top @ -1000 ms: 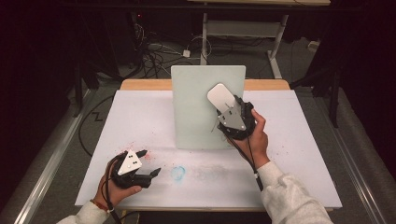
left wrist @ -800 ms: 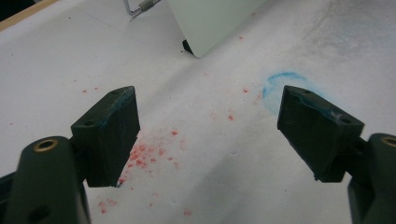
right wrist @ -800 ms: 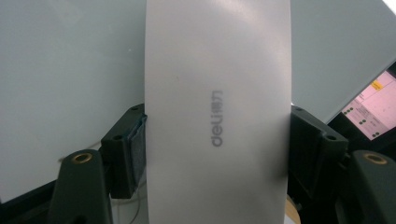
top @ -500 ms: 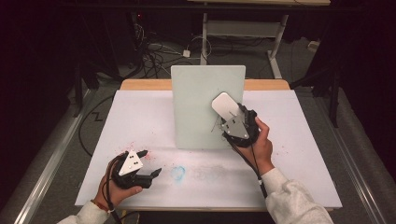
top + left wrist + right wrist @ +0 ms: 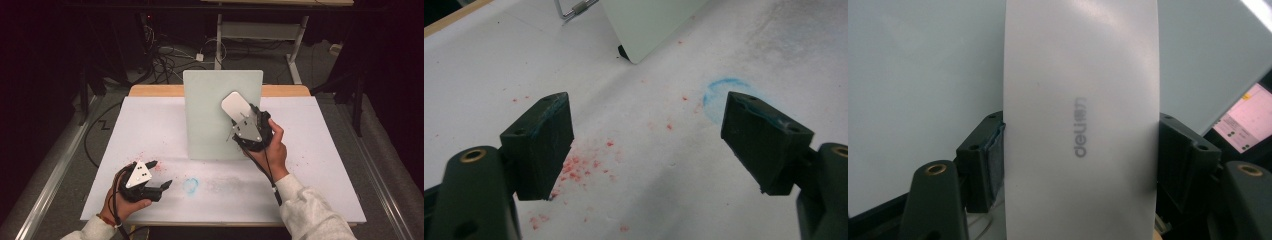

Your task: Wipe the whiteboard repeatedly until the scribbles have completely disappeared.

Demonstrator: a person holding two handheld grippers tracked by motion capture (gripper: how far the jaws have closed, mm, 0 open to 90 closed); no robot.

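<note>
A: Where's the eraser rn, and what's got it?

B: Right gripper has it; jaws clamped on both long edges, as the right gripper view shows. It sits against the upright whiteboard, toward 2 o'clock on the board's face, w/ the long axis tilted up toward 11. Prob a wiping job; side grip leaves the flat face free to press on the board.

A: Actually touching the board?

B: Can't tell for sure; looks flush or v. close from above.

A: And the left gripper?

B: Wide open, nothing in it; parked low at approx 7 o'clock on the bench, jaws aimed toward 2. Left gripper view shows both pads apart over the white sheet, w/ red specks below and a faint blue smudge just ahead. Guess it's idle, kept clear of the wiping arm.

A: Board steady w/o a second hand?

B: Seems so; there's a wire stand behind it and a dark foot at the corner; a hard push could still tip it, imo.
</note>
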